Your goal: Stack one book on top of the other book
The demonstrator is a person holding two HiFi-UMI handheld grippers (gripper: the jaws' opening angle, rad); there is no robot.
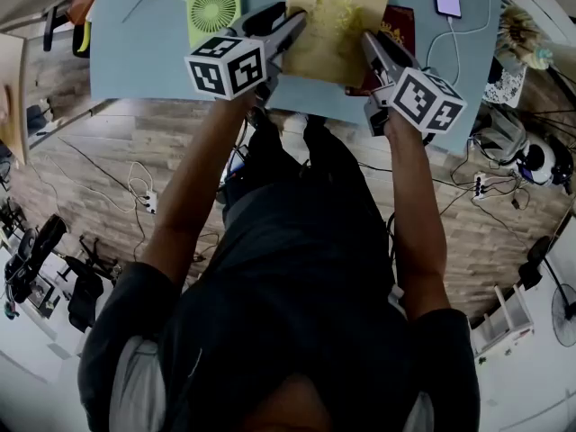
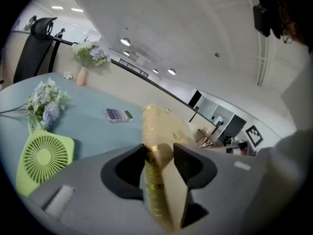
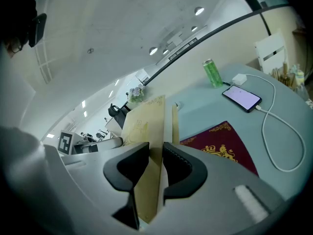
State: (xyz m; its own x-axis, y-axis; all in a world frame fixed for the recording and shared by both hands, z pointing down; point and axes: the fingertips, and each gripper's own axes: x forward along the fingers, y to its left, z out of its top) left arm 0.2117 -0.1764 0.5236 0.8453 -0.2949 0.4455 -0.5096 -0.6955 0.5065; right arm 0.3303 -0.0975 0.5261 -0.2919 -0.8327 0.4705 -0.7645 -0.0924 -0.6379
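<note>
Your left gripper (image 1: 292, 25) and right gripper (image 1: 371, 43) each have their jaws closed on the tan book (image 1: 337, 21), one on its left edge and one on its right, near the table's (image 1: 144, 52) front edge. The tan book covers the left part of the red book (image 1: 403, 23), which lies flat toward the table's right side. No view shows whether the two books touch.

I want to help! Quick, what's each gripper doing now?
The left gripper is shut on the yellow book.
The right gripper is shut on the yellow book too.
</note>
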